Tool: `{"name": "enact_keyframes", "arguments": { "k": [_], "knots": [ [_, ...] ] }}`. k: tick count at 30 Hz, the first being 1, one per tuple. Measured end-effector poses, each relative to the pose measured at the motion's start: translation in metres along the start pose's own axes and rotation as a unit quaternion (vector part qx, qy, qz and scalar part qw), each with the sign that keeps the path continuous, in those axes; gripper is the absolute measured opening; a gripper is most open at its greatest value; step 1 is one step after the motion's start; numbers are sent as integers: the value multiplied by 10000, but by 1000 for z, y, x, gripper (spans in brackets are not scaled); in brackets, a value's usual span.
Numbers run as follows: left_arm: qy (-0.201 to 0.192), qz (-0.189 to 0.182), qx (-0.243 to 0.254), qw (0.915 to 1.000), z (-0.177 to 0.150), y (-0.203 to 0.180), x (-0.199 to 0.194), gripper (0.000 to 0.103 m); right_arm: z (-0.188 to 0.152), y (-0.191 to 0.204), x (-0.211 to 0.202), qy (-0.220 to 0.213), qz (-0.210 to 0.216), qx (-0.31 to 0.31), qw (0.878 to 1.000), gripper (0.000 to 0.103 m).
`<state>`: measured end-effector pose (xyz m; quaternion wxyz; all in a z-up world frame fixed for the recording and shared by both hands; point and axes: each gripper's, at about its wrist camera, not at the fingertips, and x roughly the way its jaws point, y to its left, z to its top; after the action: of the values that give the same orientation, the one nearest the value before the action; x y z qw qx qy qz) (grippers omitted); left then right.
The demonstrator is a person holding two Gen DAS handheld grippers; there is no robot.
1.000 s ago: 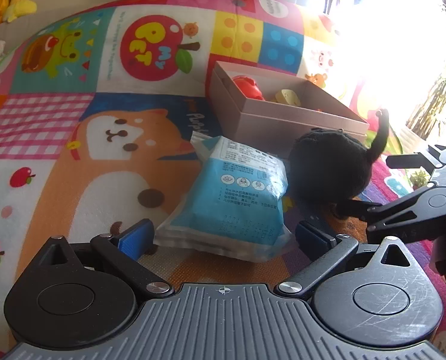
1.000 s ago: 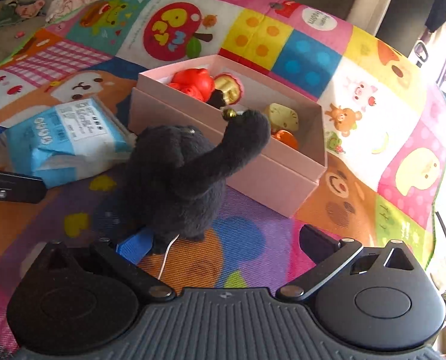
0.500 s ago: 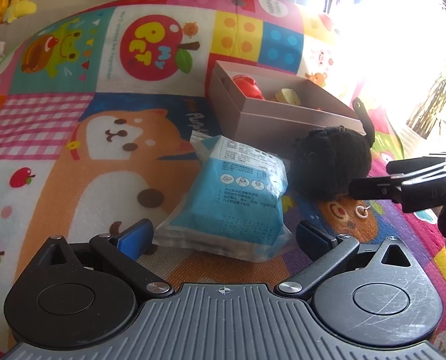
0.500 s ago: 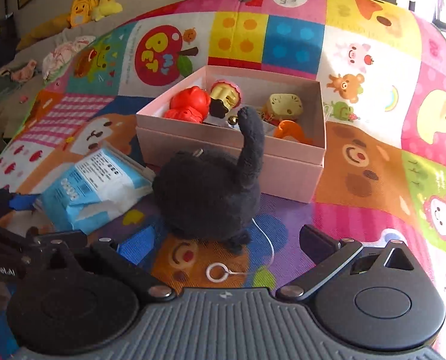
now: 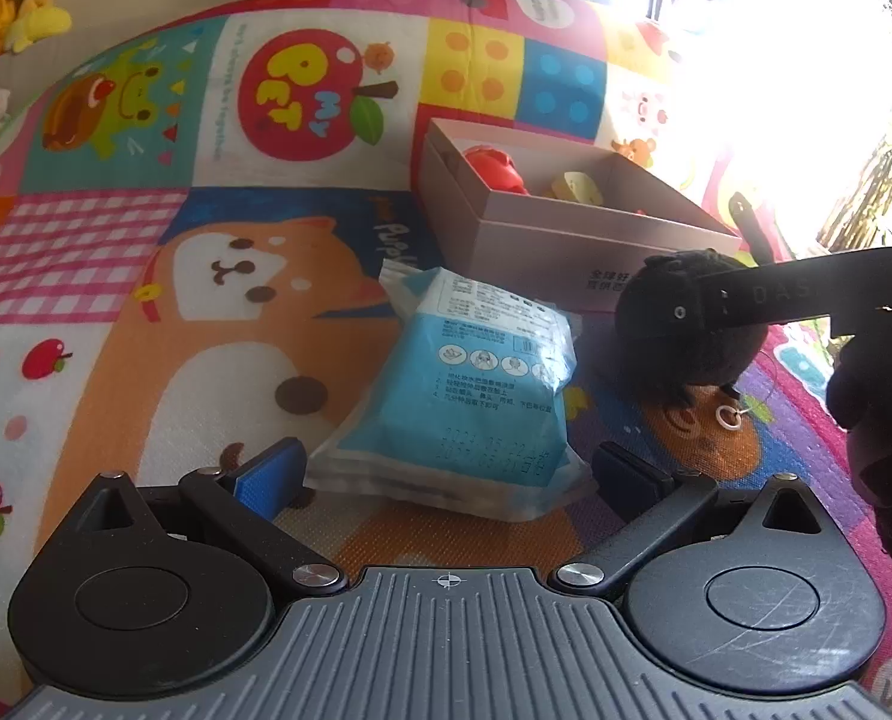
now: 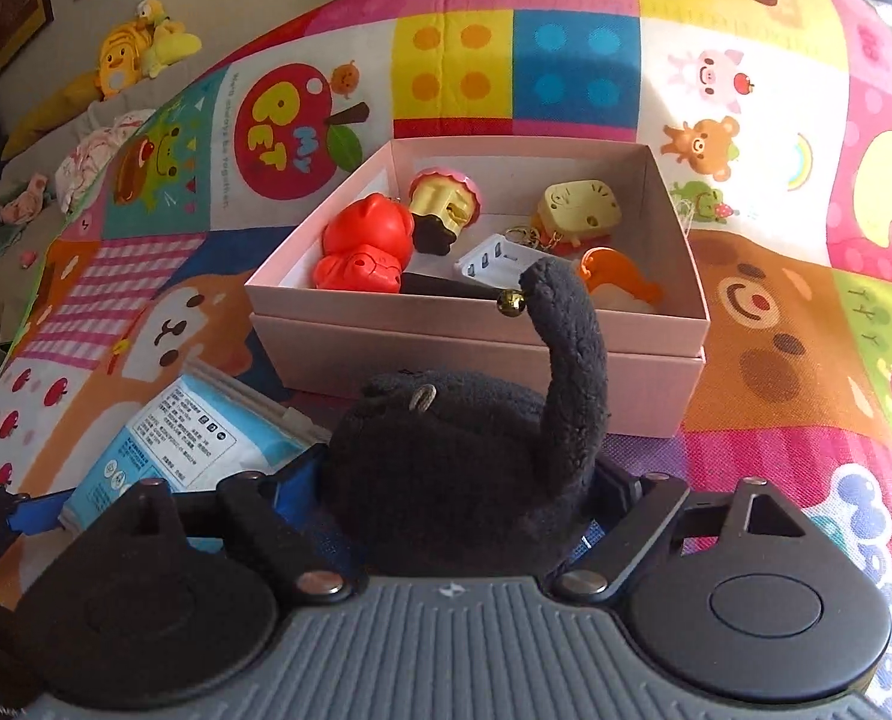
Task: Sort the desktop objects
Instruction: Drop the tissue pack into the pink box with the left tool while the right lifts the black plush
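Under everything lies the bright cartoon play mat (image 6: 565, 60), and on it, toward the far side, sits the pink box (image 6: 475, 360), open on top, with a red toy (image 6: 365, 243), a yellow toast-shaped charm (image 6: 577, 204), a white adapter (image 6: 493, 258) and an orange piece (image 6: 619, 276) inside. Just in front of the box's near wall you have the black plush cat (image 6: 457, 468), standing on the mat with its tail raised and a small gold bell (image 6: 510, 302) at the tail tip. Your right gripper (image 6: 451, 498) straddles that plush: its jaws have just been closing and now sit snug at both sides of the body, though the fur hides whether the pads truly press, so I cannot tell if it is gripped. To the left of the cat lies the blue mask packet (image 5: 475, 390), flat on the mat. Your left gripper (image 5: 446, 474) hangs wide open right at the packet's near edge, holding nothing, its blue pad (image 5: 266, 474) clear of the wrapper. A small white ring (image 5: 726, 417) on a cord lies on the mat beside the cat
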<state>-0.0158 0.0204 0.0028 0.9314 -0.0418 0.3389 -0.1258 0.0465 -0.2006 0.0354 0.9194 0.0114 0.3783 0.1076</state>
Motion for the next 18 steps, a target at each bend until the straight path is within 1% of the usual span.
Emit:
{"name": "enact_keyframes", "arguments": {
  "k": [5,9,11,13,15,17,18],
  "knots": [
    [-147,28,82,9999,1,-1,-5,103,-23,-21,-36,-15,49,-12,10000,86],
    [-153,223,484,9985,10,-12,0,103,-40,-36,-55,73,-21,12,10000,86],
    [-120,189,732,9971,16,-19,6,103,-47,-42,-61,145,-36,91,9998,86],
    [-108,274,940,9951,20,-27,12,99,-52,-46,-65,177,-36,137,9997,86],
    [-50,375,1045,9938,24,-31,18,80,-57,-48,-70,191,9,138,9997,86],
    [12,426,1008,9940,25,-30,23,78,-59,-47,-76,188,98,104,9997,86],
    [56,435,1006,9940,25,-30,24,74,-60,-46,-80,174,158,111,9997,86]
  ]
}}
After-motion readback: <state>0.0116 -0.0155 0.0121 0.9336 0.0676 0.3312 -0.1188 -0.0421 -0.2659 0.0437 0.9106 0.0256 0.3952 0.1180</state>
